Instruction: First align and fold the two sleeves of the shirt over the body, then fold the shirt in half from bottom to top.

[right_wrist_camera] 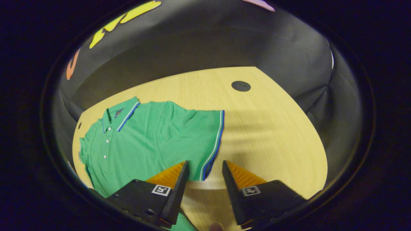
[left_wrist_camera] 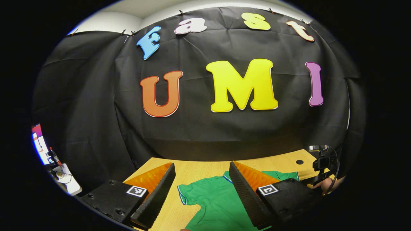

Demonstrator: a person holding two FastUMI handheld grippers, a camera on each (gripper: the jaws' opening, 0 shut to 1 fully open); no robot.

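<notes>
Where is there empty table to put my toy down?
Bare wood lies right of the green polo shirt, between its striped sleeve and the wooden table's edge, near the black round hole. The shirt covers the crowded left side.

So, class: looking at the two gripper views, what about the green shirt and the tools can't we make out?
- The shirt: in the right gripper view its hem is hidden behind the right gripper; whether the bottom lies flat can't be told.
- In the left gripper view, the left gripper covers the shirt's middle, and the lower edge cuts off the body.
- The other gripper there is too small to tell its jaws.
</notes>
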